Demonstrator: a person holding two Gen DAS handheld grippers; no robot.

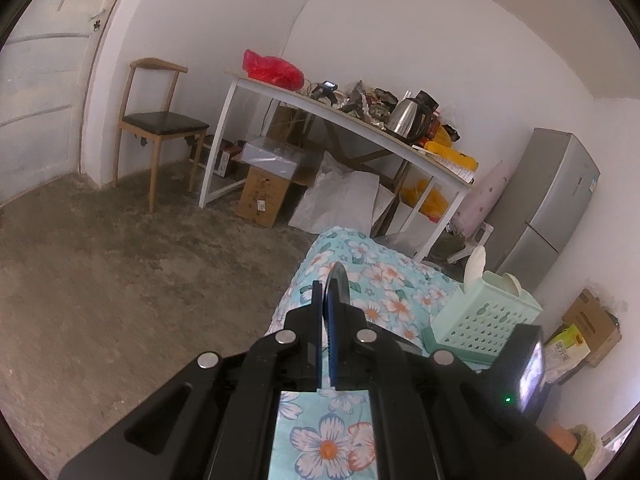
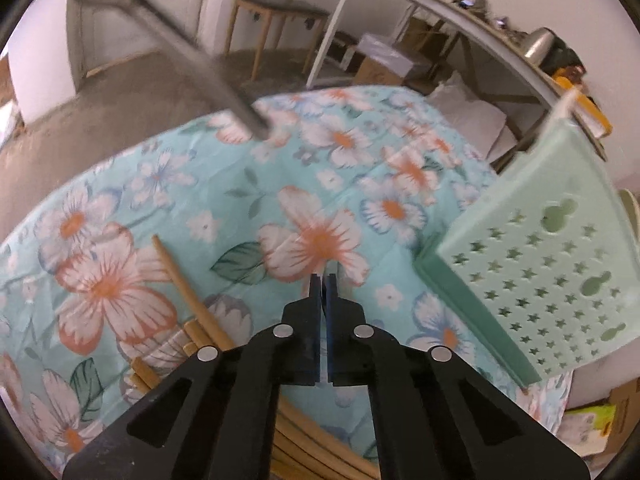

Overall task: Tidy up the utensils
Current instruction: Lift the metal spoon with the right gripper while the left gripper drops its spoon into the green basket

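Observation:
My left gripper is shut on a thin metal utensil, seen edge-on, with its rounded end poking out past the fingertips. It hovers over the floral-clothed table. A mint-green perforated basket stands to the right, with pale rounded pieces sticking up from it. In the right wrist view my right gripper is shut with nothing between its fingers, just above the cloth. Wooden chopsticks lie to its lower left, the basket to its right. A blurred grey metal utensil hangs at the upper left.
Beyond the table are a bare concrete floor, a wooden chair, a cluttered white desk with boxes under it, and a grey fridge. Cardboard boxes stand against the right wall.

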